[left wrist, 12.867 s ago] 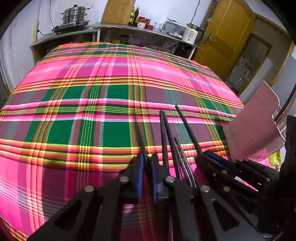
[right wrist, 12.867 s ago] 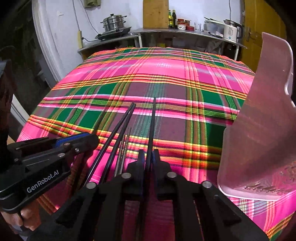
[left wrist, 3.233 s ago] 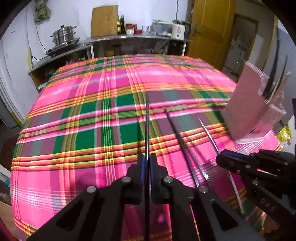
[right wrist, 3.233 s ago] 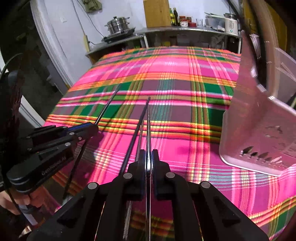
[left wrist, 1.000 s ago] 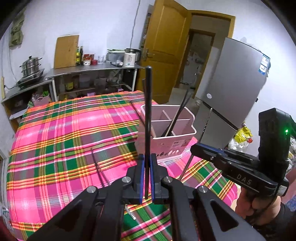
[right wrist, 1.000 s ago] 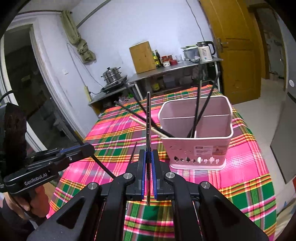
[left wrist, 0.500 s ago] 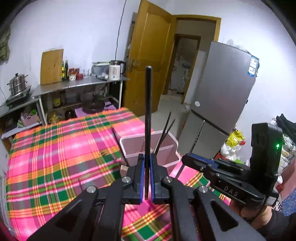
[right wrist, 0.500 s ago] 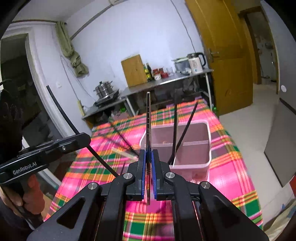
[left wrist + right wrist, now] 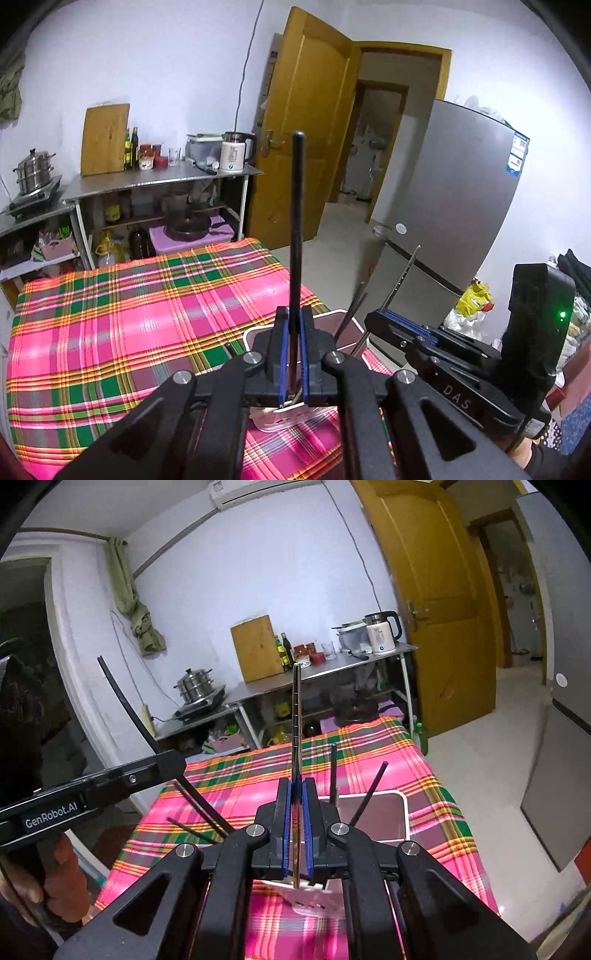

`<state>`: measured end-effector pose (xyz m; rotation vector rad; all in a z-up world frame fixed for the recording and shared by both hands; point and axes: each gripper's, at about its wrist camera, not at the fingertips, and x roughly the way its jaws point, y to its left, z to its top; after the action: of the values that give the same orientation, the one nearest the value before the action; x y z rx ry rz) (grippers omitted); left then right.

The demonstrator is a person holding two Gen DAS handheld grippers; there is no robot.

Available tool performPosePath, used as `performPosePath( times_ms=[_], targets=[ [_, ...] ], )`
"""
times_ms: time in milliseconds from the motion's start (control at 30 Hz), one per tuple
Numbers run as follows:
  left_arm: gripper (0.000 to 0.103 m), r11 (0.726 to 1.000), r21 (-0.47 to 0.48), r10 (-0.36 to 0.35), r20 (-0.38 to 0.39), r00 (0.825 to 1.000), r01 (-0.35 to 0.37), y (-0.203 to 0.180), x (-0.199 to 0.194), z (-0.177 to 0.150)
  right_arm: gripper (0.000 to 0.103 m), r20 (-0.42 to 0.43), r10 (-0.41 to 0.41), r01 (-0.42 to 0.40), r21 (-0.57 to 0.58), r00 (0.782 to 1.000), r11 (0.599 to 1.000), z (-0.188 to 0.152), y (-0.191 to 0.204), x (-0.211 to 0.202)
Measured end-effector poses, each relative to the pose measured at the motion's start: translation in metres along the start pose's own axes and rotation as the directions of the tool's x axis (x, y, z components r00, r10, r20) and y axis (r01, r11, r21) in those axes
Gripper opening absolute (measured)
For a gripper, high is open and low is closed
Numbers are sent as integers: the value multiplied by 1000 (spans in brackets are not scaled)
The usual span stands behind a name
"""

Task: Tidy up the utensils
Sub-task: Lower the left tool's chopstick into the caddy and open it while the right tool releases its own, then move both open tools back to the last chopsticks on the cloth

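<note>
Two grippers are each clamped on a single chopstick. The left gripper point(image 9: 291, 360) pinches a black chopstick point(image 9: 296, 229) standing upright; the right gripper point(image 9: 294, 834) pinches a metal chopstick point(image 9: 296, 720), also upright. Both hang above the pink utensil holder point(image 9: 400, 812) on the plaid tablecloth point(image 9: 129, 314), where two black chopsticks point(image 9: 369, 794) lean.

Pink holder point(image 9: 343, 325) mostly behind claws

Kettle point(image 9: 233, 156) on steel shelf point(image 9: 162, 181); board point(image 9: 104, 139) left of kettle, steamer point(image 9: 33, 176) further left; door point(image 9: 303, 147), fridge point(image 9: 443, 206) right of shelf.
</note>
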<state>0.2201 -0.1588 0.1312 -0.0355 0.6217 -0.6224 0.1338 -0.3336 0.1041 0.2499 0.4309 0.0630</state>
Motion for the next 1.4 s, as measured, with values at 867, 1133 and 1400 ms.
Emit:
performPosePath(
  times_ms=[867, 1133, 1400],
  targets=[
    [21, 1000, -11, 25, -66, 998, -26, 7, 18, -28, 10, -127, -47, 47, -1, 991, 999, -41, -18, 30],
    [25, 999, -3, 45, 18, 999, -45, 8, -25, -27, 10, -86, -57, 55, -22, 995, 998, -39, -10, 6],
    [37, 993, -28, 117, 60, 991, -116, 28, -65, -53, 11, -74, -46, 42, -63, 996, 997, -56, 10, -15]
  ],
)
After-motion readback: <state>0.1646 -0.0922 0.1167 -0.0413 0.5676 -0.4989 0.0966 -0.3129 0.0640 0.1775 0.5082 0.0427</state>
